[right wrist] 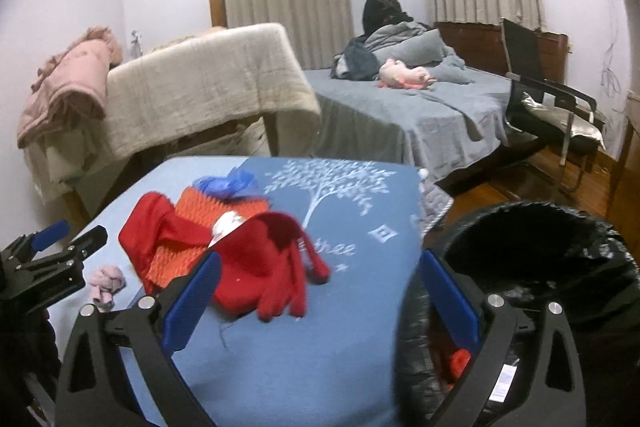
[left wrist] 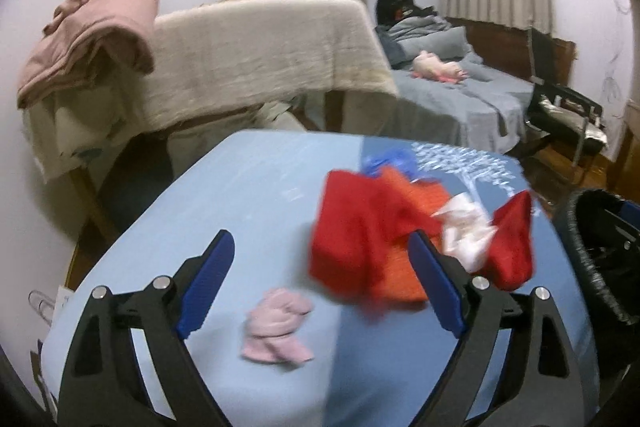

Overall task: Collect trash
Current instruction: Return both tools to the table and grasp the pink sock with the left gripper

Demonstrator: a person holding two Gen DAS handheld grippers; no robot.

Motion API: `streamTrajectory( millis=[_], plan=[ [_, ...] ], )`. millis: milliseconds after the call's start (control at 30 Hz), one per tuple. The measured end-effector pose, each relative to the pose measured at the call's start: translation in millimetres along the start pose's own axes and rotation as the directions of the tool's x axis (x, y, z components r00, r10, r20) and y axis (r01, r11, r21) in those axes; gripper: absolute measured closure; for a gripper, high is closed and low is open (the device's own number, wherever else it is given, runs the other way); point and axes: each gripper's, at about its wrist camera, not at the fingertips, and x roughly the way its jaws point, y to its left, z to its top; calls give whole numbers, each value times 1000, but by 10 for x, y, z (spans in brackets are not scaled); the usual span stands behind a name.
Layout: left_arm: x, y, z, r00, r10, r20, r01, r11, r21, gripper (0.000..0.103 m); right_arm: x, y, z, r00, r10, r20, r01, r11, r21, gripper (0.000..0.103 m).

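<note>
grey bed (right wrist: pixel 400 115), pink plush toy (right wrist: pixel 404 74), black chair (right wrist: pixel 548 99)

Left gripper (left wrist: pixel 322 261) tilted downward, jaws spread wide, empty; right gripper (right wrist: pixel 318 277) likewise, jaws apart

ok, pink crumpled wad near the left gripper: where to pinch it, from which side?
Probably the pink wad across its narrow waist, coming from above and the near side with the left gripper, whose jaws stand open. It lies alone on the blue cloth, clear of the red pile.
</note>
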Motion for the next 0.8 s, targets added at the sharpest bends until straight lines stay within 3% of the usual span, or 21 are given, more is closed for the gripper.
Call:
streamTrajectory(
  millis=[633,800],
  plan=[
    [502,335,-322,978,-9,-207,-2,999,-50,42,339,302,-225,993,20,-112,-26,998,-58,6],
    [600,364,-339,967,-31,-253,15,998,-64,57,386,318,-232,991,27,-131,-35,998,-54,6]
  ],
)
